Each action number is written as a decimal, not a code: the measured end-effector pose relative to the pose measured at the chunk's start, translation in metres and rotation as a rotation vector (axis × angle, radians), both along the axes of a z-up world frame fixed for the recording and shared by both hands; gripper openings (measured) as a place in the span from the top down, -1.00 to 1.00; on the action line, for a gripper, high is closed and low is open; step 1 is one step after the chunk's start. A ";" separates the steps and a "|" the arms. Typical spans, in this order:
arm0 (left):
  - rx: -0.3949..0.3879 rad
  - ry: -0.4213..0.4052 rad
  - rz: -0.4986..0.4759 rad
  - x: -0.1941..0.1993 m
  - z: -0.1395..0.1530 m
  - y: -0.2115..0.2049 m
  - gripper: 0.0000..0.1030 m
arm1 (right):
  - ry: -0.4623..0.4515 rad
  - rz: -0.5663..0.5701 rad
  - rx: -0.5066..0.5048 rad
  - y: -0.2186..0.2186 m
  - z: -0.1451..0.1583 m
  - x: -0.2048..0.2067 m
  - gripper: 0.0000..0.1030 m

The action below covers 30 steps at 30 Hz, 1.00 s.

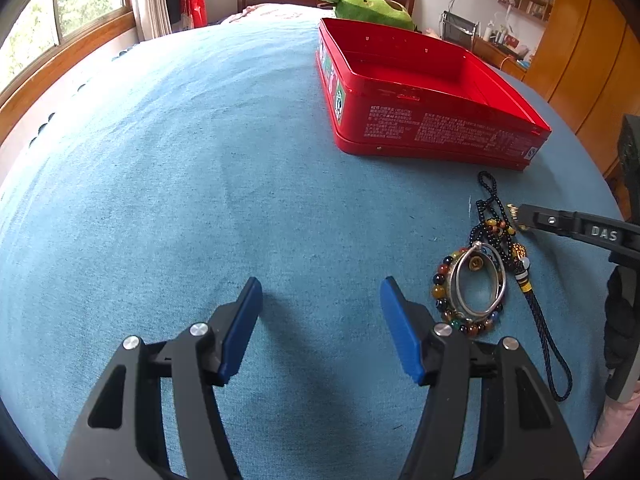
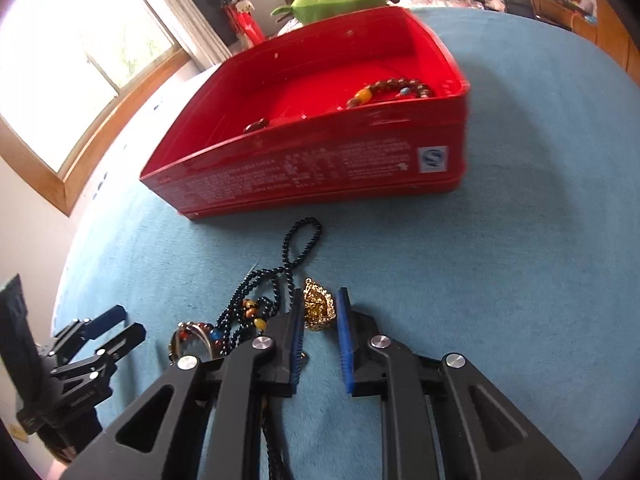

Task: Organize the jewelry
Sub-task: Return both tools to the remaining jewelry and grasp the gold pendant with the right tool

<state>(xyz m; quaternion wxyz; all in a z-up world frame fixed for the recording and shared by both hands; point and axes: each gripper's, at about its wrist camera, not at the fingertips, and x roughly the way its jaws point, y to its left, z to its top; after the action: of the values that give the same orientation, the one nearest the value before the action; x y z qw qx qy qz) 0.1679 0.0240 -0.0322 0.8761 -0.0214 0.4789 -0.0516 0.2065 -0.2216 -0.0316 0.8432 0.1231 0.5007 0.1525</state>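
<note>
Near the right edge of the bed, the right gripper (image 2: 320, 312) brackets the gold pendant (image 2: 318, 304), jaws part-closed but not visibly pinching, probably headed for the red tin (image 2: 320, 168); left gripper (image 1: 320, 320) idles spread wide

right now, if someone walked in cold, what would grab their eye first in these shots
The open red tin on the blue bedspread stands out first, with a beaded bracelet already lying inside it. Next comes the tangle of jewelry just in front of the tin, where the right gripper has its fingers either side of a gold pendant. The left gripper is open over bare cloth beside a silver bangle.
</note>
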 end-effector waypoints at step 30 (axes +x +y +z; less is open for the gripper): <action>0.020 0.021 -0.040 0.020 0.017 -0.087 -0.40 | 0.002 -0.053 0.081 -0.053 0.001 -0.021 0.70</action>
<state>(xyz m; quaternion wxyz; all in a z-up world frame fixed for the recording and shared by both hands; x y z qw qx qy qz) 0.1879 -0.0626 -0.0155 0.8699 -0.0035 0.4891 -0.0639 0.1851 -0.2742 -0.0308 0.8407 0.1707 0.4914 0.1501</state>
